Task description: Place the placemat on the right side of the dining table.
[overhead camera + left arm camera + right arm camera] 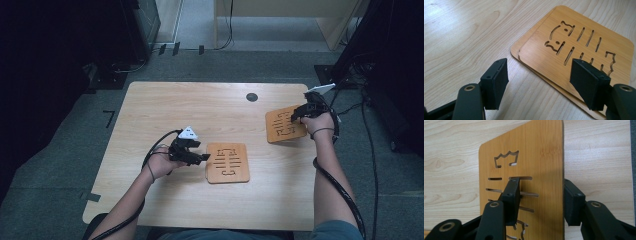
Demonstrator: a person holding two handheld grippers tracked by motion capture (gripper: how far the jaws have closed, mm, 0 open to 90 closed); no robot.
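Observation:
Two wooden boards with a fish-bone cut-out lie on the pale table (165, 105). The near board (228, 162) (579, 37) sits at the middle front, on a second board whose edge peeks out beneath it. My left gripper (197, 156) (539, 80) is open at its left corner, one jaw over the table and one above the board. The far board (284, 125) (541, 150) rests at the right. My right gripper (296, 116) (541, 200) is open astride its right edge, one jaw over the slots and the other just outside the edge, pads not pressing.
A round black hole (252, 97) marks the table's back right. Cables trail from both grippers over the front and right edges. Dark equipment stands at both sides on the grey floor, and a pale wooden unit (285, 20) stands behind the table.

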